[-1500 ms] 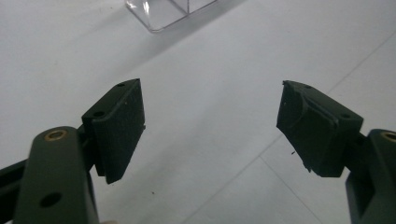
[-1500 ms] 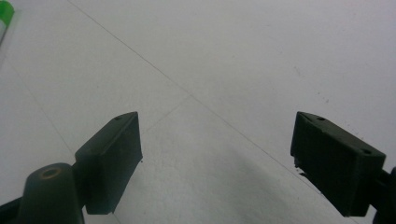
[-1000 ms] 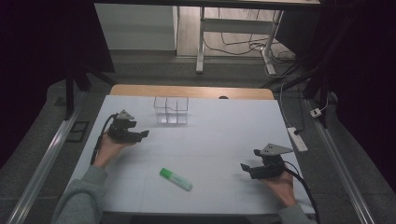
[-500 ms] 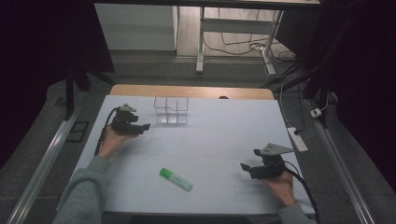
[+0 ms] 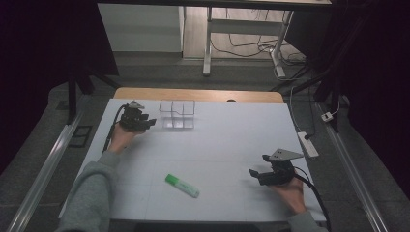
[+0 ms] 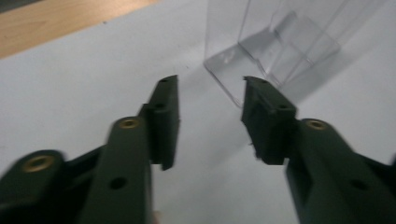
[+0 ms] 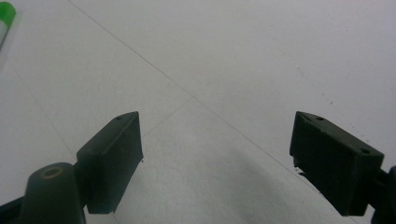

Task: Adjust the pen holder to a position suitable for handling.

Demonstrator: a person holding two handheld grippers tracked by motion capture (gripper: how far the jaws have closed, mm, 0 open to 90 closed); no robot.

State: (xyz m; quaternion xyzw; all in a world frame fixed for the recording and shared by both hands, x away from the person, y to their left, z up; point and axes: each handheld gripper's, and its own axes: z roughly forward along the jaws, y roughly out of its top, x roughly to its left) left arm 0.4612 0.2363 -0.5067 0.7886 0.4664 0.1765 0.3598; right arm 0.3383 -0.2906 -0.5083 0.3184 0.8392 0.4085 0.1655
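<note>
The left gripper (image 5: 151,123) has just been closing its jaws, half-narrow with nothing between them, near the clear box (image 5: 178,114). The right gripper (image 5: 255,174) rests wide open and empty.

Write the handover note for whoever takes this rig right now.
Left claw: jaws have just been closing, nothing between them, pads clear of the clear plastic box just ahead of it at the table's far side.
Right claw: open, holding nothing, above bare white table at the near right.
Green highlighter: lying flat at the near middle, untouched.
Done: nothing gripped yet.
Left: probably get the highlighter into the box.
</note>
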